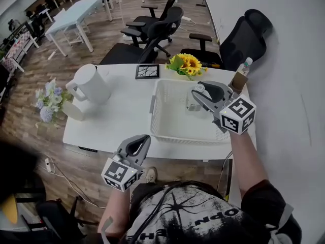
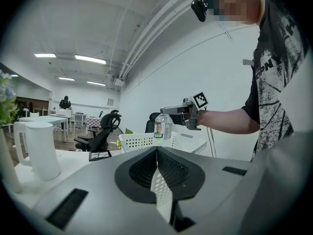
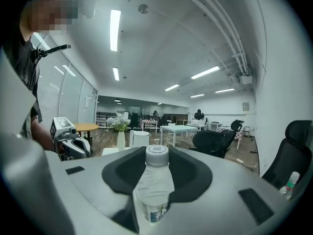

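The right gripper (image 3: 155, 177) pinches a clear water bottle (image 3: 153, 192) near its neck. The bottle stands upright, long axis vertical and white cap on top, with its lower part down in the white perforated basket (image 1: 158, 117) on the white table (image 1: 122, 118). The left gripper (image 2: 157, 166), jaws pressed together on nothing, hangs at the table's near edge, well apart from the basket.

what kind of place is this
Probably an open-plan office or workroom: black swivel office chairs, rows of white desks on a wood floor, and long ceiling strip lights.
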`<state>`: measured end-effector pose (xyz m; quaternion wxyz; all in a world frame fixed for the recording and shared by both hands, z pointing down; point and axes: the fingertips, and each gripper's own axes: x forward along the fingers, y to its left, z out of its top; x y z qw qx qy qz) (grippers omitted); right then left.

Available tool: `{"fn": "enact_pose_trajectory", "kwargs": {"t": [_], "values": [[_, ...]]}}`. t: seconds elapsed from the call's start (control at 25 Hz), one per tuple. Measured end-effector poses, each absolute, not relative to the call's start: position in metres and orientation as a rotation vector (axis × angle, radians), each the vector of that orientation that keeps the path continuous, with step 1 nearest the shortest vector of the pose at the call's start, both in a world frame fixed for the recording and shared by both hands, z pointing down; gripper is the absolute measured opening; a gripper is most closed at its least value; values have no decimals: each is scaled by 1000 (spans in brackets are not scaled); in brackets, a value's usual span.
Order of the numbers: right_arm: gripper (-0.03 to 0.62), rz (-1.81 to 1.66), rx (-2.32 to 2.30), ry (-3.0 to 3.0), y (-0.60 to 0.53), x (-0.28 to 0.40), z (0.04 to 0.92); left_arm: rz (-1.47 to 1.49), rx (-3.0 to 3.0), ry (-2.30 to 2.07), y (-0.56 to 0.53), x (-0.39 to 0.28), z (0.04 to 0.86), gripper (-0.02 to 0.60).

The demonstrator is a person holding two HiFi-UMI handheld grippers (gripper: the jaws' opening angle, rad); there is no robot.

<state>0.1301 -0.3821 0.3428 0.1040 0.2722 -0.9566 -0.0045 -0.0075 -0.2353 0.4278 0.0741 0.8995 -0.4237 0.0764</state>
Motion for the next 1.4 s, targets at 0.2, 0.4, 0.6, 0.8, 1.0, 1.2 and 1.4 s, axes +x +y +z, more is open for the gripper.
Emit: {"fn": "enact_pose_trajectory", "kwargs": {"t": [0.2, 0.4, 0.6, 0.8, 1.0, 1.2, 1.4], "values": [[158, -59, 799, -2886, -369, 133, 313, 226, 2695, -1322, -223, -3, 424, 11], [156, -85, 764, -2934, -354, 127, 293, 225, 2668, -1383, -213, -7, 424, 11], [156, -89, 715, -2970, -345, 113, 276, 212, 2619, -1461, -203, -23, 423, 11], [156, -115, 695, -2998, -338, 84, 259, 192, 2599, -1498, -196, -52, 422, 11], [156, -124, 664, -3042, -334, 46, 241, 196, 2602, -1492, -192, -82, 420, 11], [155, -140, 637, -3078, -327, -4, 228, 207, 2614, -1484, -192, -125, 420, 11], [156, -123, 599, -3100, -322, -55, 227, 205, 2615, -1481, -193, -164, 423, 11]]}}
